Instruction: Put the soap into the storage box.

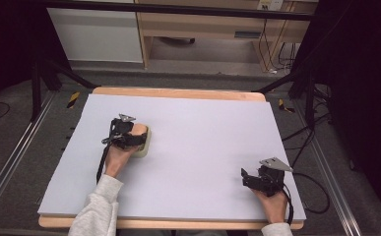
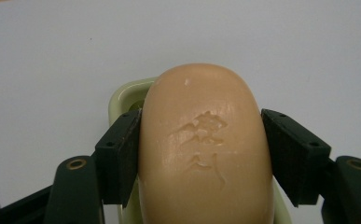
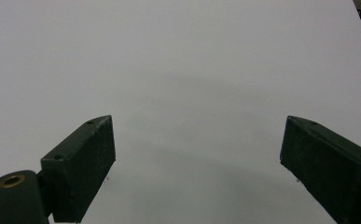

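Note:
A tan oval bar of soap (image 2: 206,116) with a stamped mark lies between the jaws of my left gripper (image 2: 201,140), which is shut on its two long sides. Under it sits a pale green soap dish (image 2: 122,95); I cannot tell whether the soap rests in the dish or hangs just above it. From above, the left gripper (image 1: 138,133), the soap (image 1: 140,129) and the dish (image 1: 146,147) are at the mat's left centre. My right gripper (image 1: 245,178) stands open near the front right, with bare mat between its jaws (image 3: 197,154).
A pale lilac mat (image 1: 203,132) covers the wooden table (image 1: 178,92). Black stand legs (image 1: 55,73) and cables (image 1: 306,137) lie on the floor around it, with a cabinet (image 1: 203,24) behind.

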`<state>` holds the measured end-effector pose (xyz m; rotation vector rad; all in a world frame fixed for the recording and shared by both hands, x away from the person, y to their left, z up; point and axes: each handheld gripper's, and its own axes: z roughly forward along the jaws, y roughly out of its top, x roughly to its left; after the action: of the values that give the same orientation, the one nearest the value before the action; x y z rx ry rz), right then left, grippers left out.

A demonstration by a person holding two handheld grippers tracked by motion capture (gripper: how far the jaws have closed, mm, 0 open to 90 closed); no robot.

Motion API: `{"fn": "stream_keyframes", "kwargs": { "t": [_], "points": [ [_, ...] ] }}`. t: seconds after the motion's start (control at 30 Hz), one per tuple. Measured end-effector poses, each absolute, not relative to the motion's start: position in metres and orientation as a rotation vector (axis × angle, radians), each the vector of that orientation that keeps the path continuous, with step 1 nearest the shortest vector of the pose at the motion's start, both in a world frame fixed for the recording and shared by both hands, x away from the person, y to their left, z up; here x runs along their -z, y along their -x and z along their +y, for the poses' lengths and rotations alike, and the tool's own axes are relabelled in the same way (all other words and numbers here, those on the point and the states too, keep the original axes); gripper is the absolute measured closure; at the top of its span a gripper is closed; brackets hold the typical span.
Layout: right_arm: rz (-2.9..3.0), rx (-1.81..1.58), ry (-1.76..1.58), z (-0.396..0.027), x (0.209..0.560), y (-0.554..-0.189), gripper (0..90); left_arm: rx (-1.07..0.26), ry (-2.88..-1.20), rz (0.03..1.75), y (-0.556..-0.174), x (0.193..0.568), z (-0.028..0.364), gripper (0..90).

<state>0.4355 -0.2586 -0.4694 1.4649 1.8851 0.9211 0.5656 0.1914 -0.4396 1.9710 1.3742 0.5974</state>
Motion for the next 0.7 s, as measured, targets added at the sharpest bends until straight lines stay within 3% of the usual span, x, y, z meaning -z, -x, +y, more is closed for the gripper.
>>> {"fn": "stream_keyframes", "kwargs": {
  "t": [0.7],
  "points": [
    [1.886, -0.92, -1.465, -0.2586, 0.4694, -0.4356, 10.4, -0.595, -1.983, 1.403, -0.5696, 0.4496, 0.19, 31.4]
  ]
}}
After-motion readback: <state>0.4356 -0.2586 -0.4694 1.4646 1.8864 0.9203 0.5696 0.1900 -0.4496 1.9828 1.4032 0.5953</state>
